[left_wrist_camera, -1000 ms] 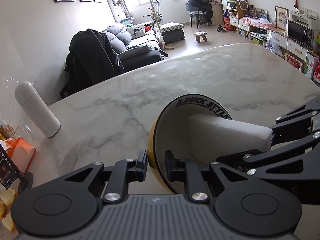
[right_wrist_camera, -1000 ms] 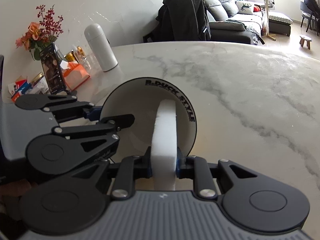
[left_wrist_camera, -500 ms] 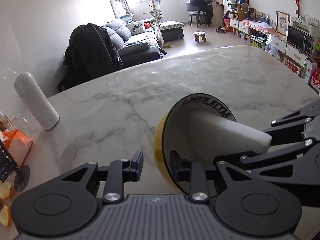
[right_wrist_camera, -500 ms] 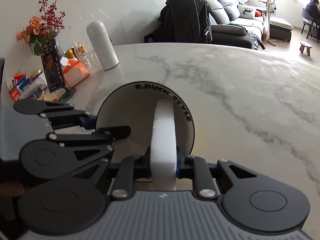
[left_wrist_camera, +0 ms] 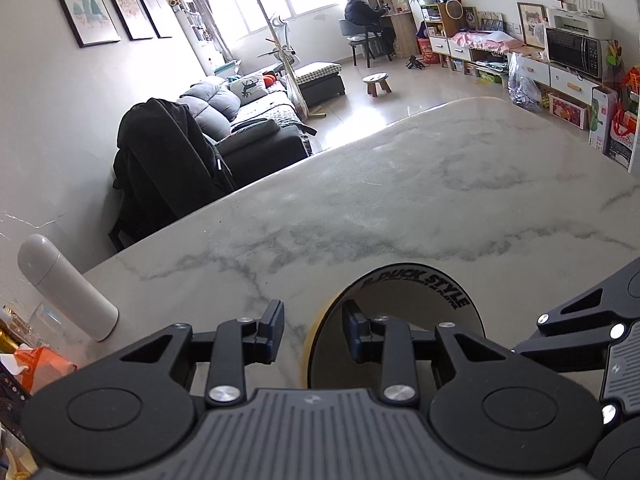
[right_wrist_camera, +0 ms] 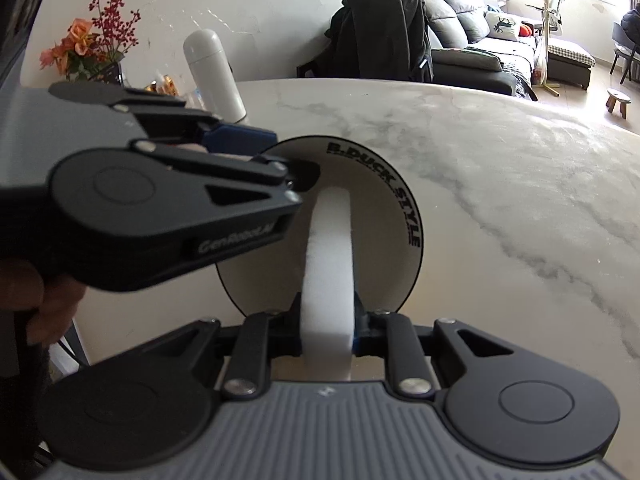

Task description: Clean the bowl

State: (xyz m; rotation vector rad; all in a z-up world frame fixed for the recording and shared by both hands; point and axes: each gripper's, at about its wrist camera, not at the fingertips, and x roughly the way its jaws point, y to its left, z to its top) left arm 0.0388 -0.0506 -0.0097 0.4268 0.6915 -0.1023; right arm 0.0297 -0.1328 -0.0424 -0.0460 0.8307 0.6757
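A bowl (left_wrist_camera: 404, 312), yellow outside and white inside with a black lettered rim, stands tilted on its edge on the marble table (left_wrist_camera: 400, 200). My left gripper (left_wrist_camera: 312, 320) straddles its rim: one finger is inside the bowl, and the other pad stands a little off the yellow outside. Its jaws are closing. In the right wrist view the left gripper (right_wrist_camera: 288, 156) comes in from the left over the bowl (right_wrist_camera: 380, 200). My right gripper (right_wrist_camera: 326, 332) is shut on a white sponge (right_wrist_camera: 328, 256), whose far end is inside the bowl. The sponge is hidden in the left wrist view.
A white flask (left_wrist_camera: 64, 288) stands at the table's left, with an orange tissue pack (left_wrist_camera: 40, 364) and flowers (right_wrist_camera: 92, 40) near it. A chair draped with a black coat (left_wrist_camera: 168, 160) stands at the far edge. Bare marble stretches beyond and right of the bowl.
My left gripper's jaws have widened on the bowl's rim and it has drawn back and up, so the bowl sits lower in its view. The right gripper has kept still on the sponge.
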